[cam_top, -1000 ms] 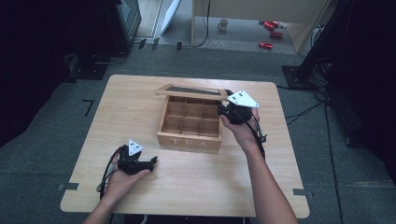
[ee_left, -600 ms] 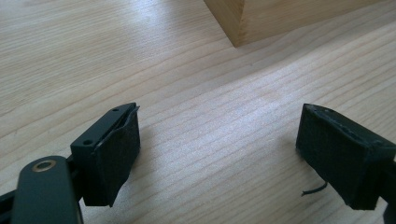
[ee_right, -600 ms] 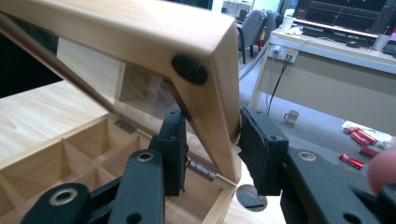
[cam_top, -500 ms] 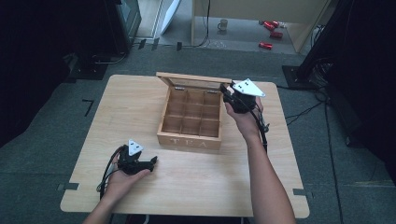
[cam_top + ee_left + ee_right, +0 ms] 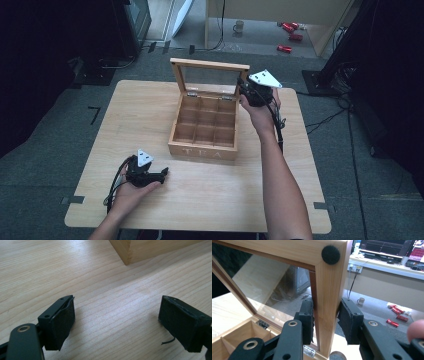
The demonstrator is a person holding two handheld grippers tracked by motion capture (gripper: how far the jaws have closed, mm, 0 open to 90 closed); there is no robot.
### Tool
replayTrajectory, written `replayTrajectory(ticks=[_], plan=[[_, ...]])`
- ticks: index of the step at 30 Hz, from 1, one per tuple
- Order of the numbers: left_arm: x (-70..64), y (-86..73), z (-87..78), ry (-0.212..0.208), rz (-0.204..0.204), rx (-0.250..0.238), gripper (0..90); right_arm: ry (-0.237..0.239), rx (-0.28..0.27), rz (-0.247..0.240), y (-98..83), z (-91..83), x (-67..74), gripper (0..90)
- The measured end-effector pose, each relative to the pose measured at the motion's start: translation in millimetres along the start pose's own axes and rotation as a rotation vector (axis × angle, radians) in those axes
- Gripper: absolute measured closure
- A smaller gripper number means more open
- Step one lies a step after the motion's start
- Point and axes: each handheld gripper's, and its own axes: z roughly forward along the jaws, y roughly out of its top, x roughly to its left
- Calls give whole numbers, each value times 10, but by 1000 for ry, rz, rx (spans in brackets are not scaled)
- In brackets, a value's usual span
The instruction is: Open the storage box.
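A wooden tea box [image 5: 202, 146] with several empty compartments stands mid-table. Its glass-paned lid [image 5: 210, 65] stands upright at the back. My right gripper [image 5: 245, 89] is shut on the lid's right frame edge; its jaws have just been closing tighter on it. In the right gripper view the pads [image 5: 348, 322] press both faces of the wooden frame [image 5: 329, 285], beside the glass [image 5: 269, 282]. My left gripper [image 5: 162, 173] rests on the table near the front left, open with nothing between its fingers [image 5: 60, 322]. The box's corner [image 5: 150, 250] lies ahead of it.
The wooden table [image 5: 310, 165] has bare surface left and right of the box. Beyond the far edge, the floor holds a mug [image 5: 239, 25], red items [image 5: 290, 31] and cables. Dark equipment stands at both sides.
The lid has swung from nearly flat to upright. My right gripper rose and moved back with it, holding the lid's edge. The left gripper stayed in place.
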Motion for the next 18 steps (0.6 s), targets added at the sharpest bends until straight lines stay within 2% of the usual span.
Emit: replayTrajectory(ticks=[9, 18], plan=[[4, 1, -2, -1, 4, 2, 142, 9, 18, 66, 112, 194, -118, 665], [7, 1, -4, -2, 6, 4, 143, -4, 39, 123, 194, 395, -206, 665]])
